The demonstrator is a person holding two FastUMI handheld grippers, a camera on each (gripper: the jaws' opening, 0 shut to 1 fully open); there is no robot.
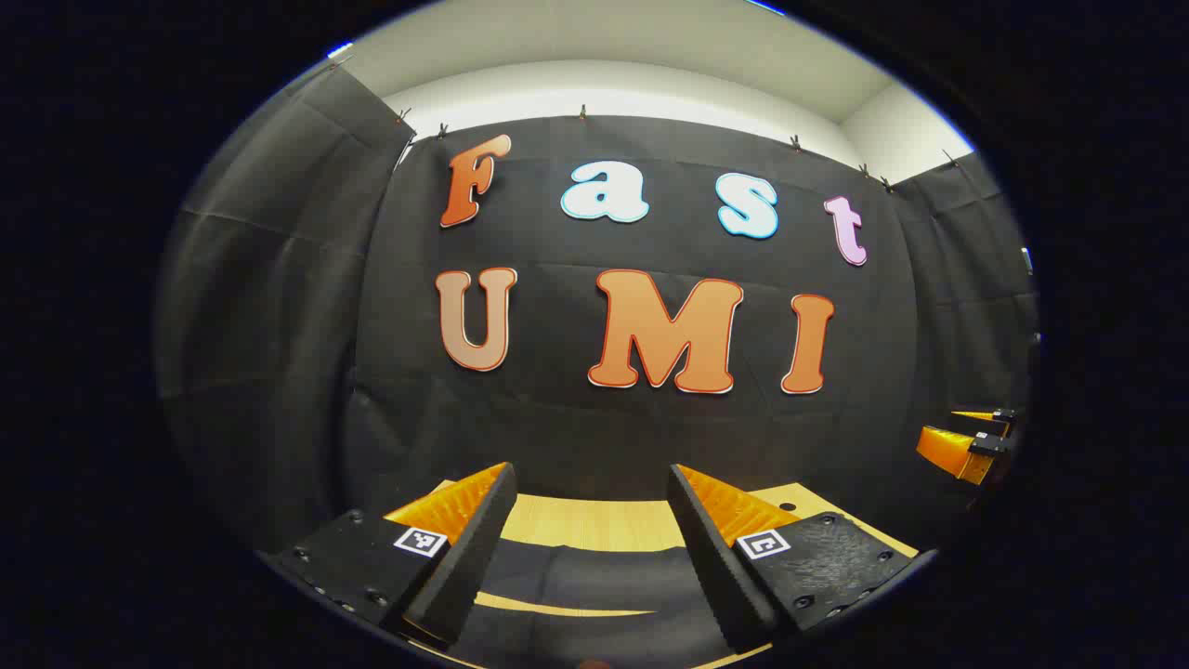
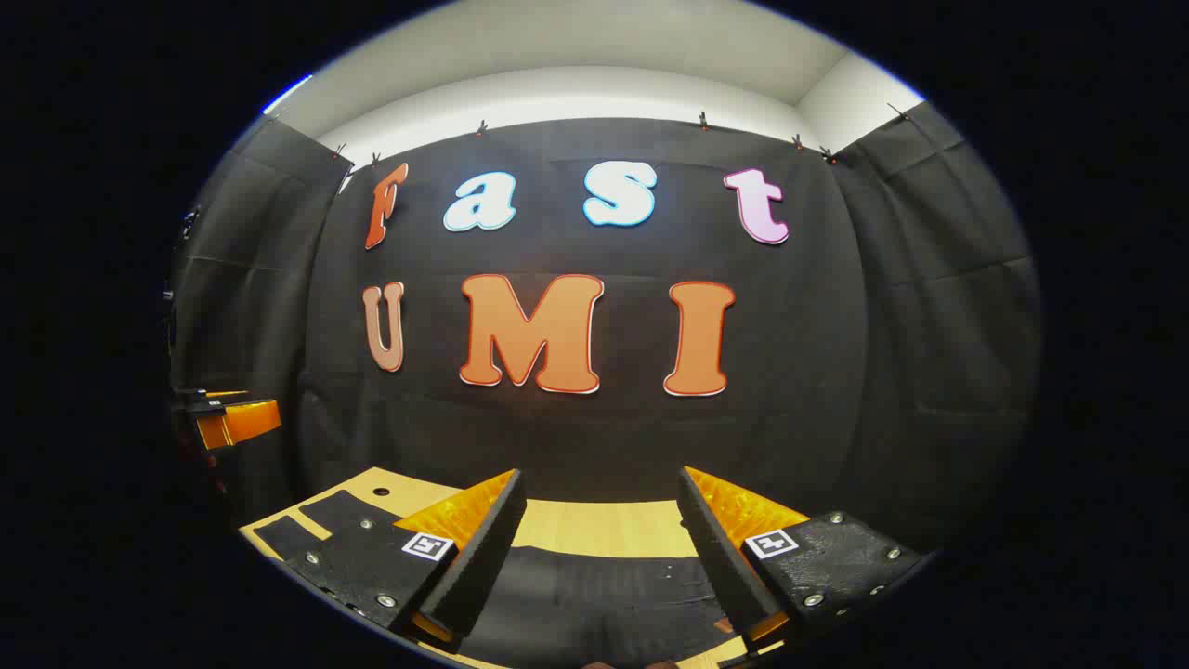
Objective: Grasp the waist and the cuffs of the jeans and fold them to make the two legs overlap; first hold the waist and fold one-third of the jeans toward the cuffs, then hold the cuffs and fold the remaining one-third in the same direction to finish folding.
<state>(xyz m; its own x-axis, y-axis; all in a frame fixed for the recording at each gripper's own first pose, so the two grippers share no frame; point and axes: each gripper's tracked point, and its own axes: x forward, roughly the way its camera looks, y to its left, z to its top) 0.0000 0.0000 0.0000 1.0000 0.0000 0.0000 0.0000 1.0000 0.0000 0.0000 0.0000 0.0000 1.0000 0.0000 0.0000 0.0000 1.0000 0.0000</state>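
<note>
Dark denim, close to black, lies spread flat on the pale wooden tabletop point(image 2: 594, 525) below both cameras: these are the jeans point(image 2: 594, 595). My read is that they will handle soft and floppy but with some weight, a cloth that drapes and drags instead of holding a shape, so a pinch on a single thin layer could slip. The thick seamed edges look like the safest places to bite, the waist at one end and the cuffs at the other. In the right gripper view a band with small rivet-like dots runs across the cloth just past the fingertips, probably the waist, though that is hard to tell. In the left gripper view the jeans point(image 1: 594, 585) show a sliver of bare wood between two dark parts, maybe the gap between the legs. The right tongs point(image 2: 599, 548) hang above the cloth, fingers spread wide, holding nothing. The left tongs point(image 1: 590, 548) are equally wide apart and empty, poised over the fabric. Each pair also appears at the edge of the other's view. No fold is made yet, I judge. Black cloth walls the booth behind.
</note>
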